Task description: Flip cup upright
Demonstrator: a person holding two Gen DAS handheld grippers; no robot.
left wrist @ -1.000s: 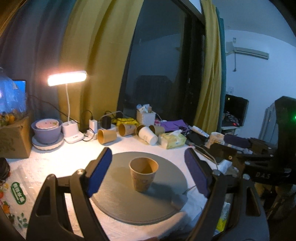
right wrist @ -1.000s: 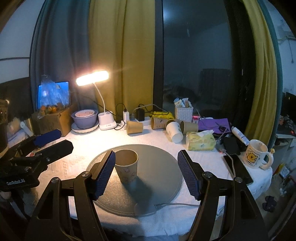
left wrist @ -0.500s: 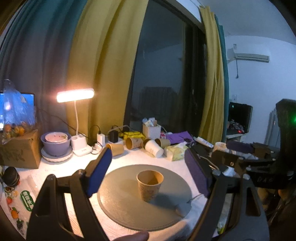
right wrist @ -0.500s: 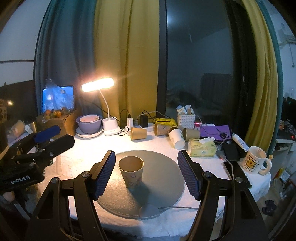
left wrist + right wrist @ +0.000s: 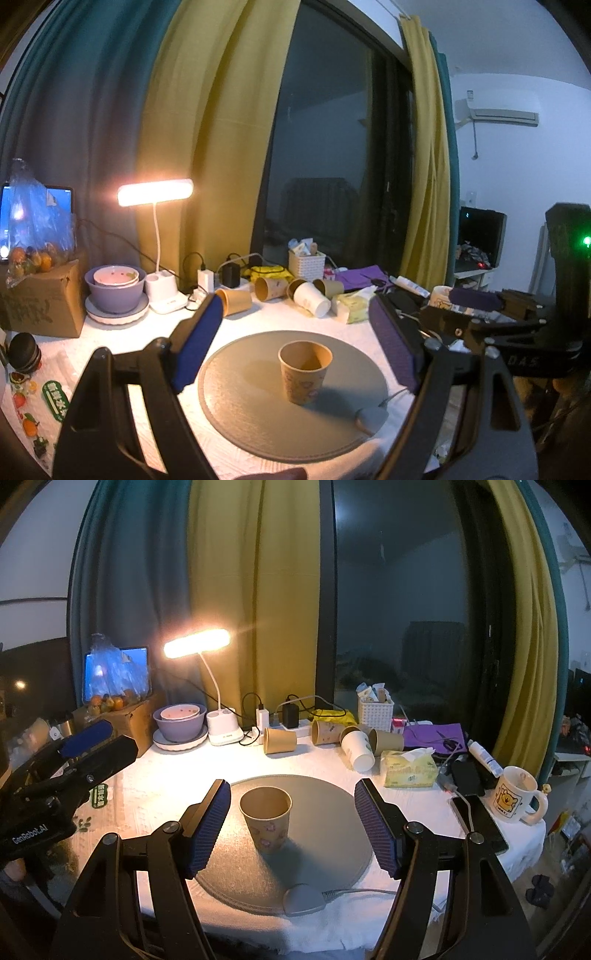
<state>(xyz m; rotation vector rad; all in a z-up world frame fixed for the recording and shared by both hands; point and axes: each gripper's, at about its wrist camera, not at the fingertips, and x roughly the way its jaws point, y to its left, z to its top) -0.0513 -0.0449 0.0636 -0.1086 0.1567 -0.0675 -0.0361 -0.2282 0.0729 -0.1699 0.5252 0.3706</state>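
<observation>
Cup: brown paper, standing up with its mouth on top, near the middle of the round mat, touched by nothing.
Round mat: gray and flat, lying on the white cloth, with a small gray plug piece and a wire at its front edge.
Right gripper: jaws wide apart, holding nothing; blue pads on both sides of the cup, not touching it.
Left gripper: jaws wide apart too, holding nothing; cup seen between its pads, farther off.
Table: covered with a white bumpy cloth.
Lamp: lit and warm, at the back left, on a white base.
Purple bowl: beside the lamp base, on a plate, with a smaller bowl inside.
Fallen cups: a few paper cups lying on their sides behind the mat, one of them white.
White basket: behind the fallen cups, full of small packets.
Tissue pack: yellow-green, just right of the mat.
Mug: white with a yellow bear, at the far right edge.
Phone: dark and flat, next to the mug.
Cardboard box: at the far left, with a bag of oranges on top.
In the way: nothing between the pads and the cup.
</observation>
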